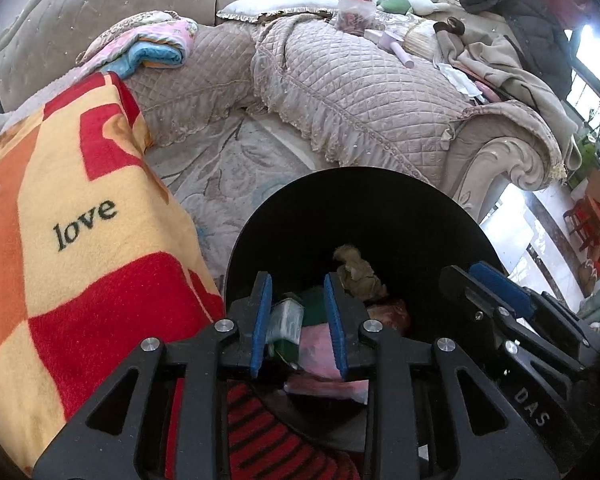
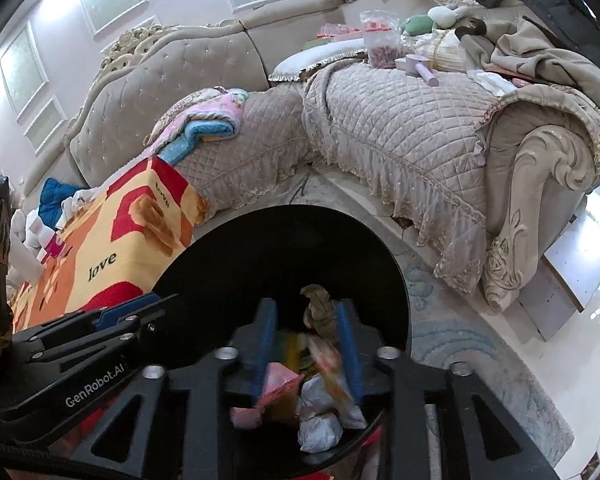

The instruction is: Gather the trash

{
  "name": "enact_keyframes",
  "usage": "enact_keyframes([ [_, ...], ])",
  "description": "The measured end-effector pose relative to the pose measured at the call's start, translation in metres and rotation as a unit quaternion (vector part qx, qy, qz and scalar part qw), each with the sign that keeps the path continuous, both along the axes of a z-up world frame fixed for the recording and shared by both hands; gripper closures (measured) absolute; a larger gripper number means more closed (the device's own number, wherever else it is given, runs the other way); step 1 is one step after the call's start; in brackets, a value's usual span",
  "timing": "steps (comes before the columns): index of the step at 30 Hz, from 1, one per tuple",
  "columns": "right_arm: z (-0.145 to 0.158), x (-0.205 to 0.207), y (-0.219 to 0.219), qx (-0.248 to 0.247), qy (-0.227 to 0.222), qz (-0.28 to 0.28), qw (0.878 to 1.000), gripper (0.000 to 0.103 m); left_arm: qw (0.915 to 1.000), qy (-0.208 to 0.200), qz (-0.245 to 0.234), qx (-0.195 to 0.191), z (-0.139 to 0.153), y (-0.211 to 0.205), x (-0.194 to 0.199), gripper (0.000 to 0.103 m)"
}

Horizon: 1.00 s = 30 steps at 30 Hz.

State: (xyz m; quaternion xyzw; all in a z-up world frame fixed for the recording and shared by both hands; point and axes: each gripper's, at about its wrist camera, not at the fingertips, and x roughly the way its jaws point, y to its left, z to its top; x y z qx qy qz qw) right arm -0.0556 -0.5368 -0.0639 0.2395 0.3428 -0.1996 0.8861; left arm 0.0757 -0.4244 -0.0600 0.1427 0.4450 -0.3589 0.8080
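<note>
While both grippers are held right over the black bin (image 1: pixel 380 208), the room around it is pretty tight. On the left, the "love" blanket (image 1: pixel 80 216) is pressed against the bin's rim, so nothing is free on that side. Behind the bin a strip of patterned rug (image 1: pixel 220 168) is left bare before the quilted sofa (image 1: pixel 360 92); to the right, open rug and pale floor are seen past the carved sofa arm (image 2: pixel 540 184).

The left gripper (image 1: pixel 298 320) is spread apart with nothing pinched; the trash pile (image 1: pixel 320 344) is seen through the gap, down in the bin. The right gripper (image 2: pixel 308 344) is blurred but also parted, and no grip on anything can be made out.

White crumpled tissue (image 2: pixel 316 428) in the pile is shown only by the right wrist view, plus the wall panels behind the sofa. A brown crumpled wad (image 1: pixel 356 272) is caught in both. The window side and red stools (image 1: pixel 584 216) are only given by the left view.
</note>
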Motion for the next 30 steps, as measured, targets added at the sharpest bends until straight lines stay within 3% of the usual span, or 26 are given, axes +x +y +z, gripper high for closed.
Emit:
enact_keyframes([
  [4,0.004,-0.001,0.001,-0.011,-0.009,-0.005,1.000,0.059,1.0000,0.000,-0.001,-0.006,0.001,0.001,-0.001,0.060],
  [6,0.005,-0.003,-0.001,-0.013,-0.009,-0.013,1.000,0.059,0.9999,0.004,-0.002,-0.013,0.002,0.003,-0.001,0.041],
  [9,0.007,-0.006,-0.004,-0.015,-0.013,-0.023,1.000,0.059,0.9995,0.017,0.007,-0.024,0.001,0.008,0.004,0.026],
  [12,0.008,-0.009,-0.005,-0.017,-0.013,-0.027,0.999,0.059,0.9986,0.037,0.016,-0.035,0.001,0.011,0.007,0.022],
  [17,0.021,-0.027,-0.002,-0.028,-0.041,-0.049,0.998,0.058,0.9999,-0.002,0.010,0.006,0.022,0.022,-0.016,0.017],
  [18,0.028,-0.038,0.001,-0.034,-0.056,-0.053,0.996,0.055,0.9999,-0.003,0.015,-0.004,0.032,0.032,-0.019,0.017],
  [22,0.057,-0.077,0.015,-0.040,-0.058,-0.078,0.994,0.019,0.9980,-0.043,0.036,-0.030,0.082,0.086,-0.041,0.017],
  [26,0.092,-0.099,0.043,-0.021,-0.022,-0.026,0.999,0.013,0.9927,-0.109,0.050,-0.013,0.111,0.128,-0.070,0.014],
  [28,0.110,-0.105,0.063,-0.023,0.007,0.012,1.000,0.005,0.9909,-0.124,0.054,-0.009,0.119,0.147,-0.086,0.006],
  [30,0.123,-0.116,0.084,-0.018,0.010,0.038,0.999,0.005,0.9905,-0.124,0.058,-0.015,0.124,0.162,-0.095,0.004],
])
